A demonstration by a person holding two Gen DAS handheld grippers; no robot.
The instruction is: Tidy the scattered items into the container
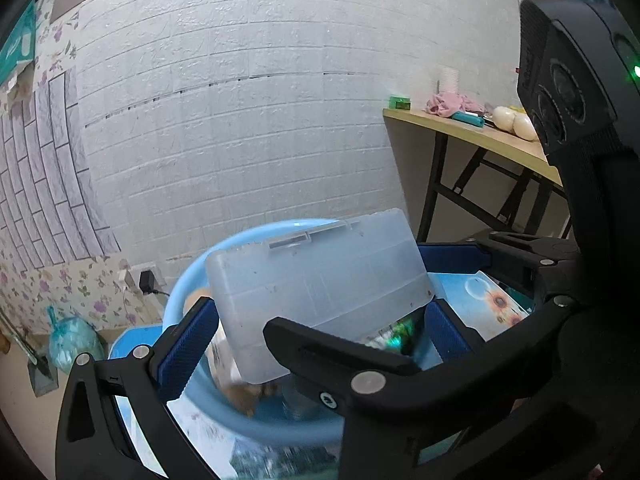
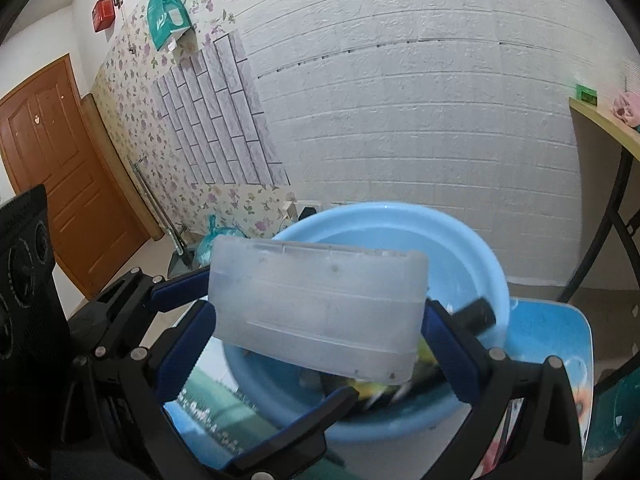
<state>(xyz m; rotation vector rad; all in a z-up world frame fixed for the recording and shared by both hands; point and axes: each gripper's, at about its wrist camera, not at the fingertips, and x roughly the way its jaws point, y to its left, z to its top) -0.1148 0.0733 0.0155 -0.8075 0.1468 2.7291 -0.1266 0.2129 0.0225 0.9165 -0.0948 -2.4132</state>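
A translucent plastic case (image 2: 320, 312) is held between the blue pads of my right gripper (image 2: 320, 320), tilted over a light blue basin (image 2: 472, 256). The basin holds several items, including a black cylinder (image 2: 478, 314) and yellow-green packets. In the left wrist view the same case (image 1: 320, 288) hangs over the basin (image 1: 180, 292), between my left gripper's (image 1: 316, 328) wide-spread pads (image 1: 188, 344). The right gripper (image 1: 452, 280) grips the case from the right side, crossing in front of my left gripper.
The basin sits on a low table with a printed picture top (image 2: 560, 344). A wooden desk (image 1: 480, 136) with pink cloth and small objects stands at the right. White brick wall behind; a brown door (image 2: 52, 184) at left; a tied bag (image 1: 72, 344) on the floor.
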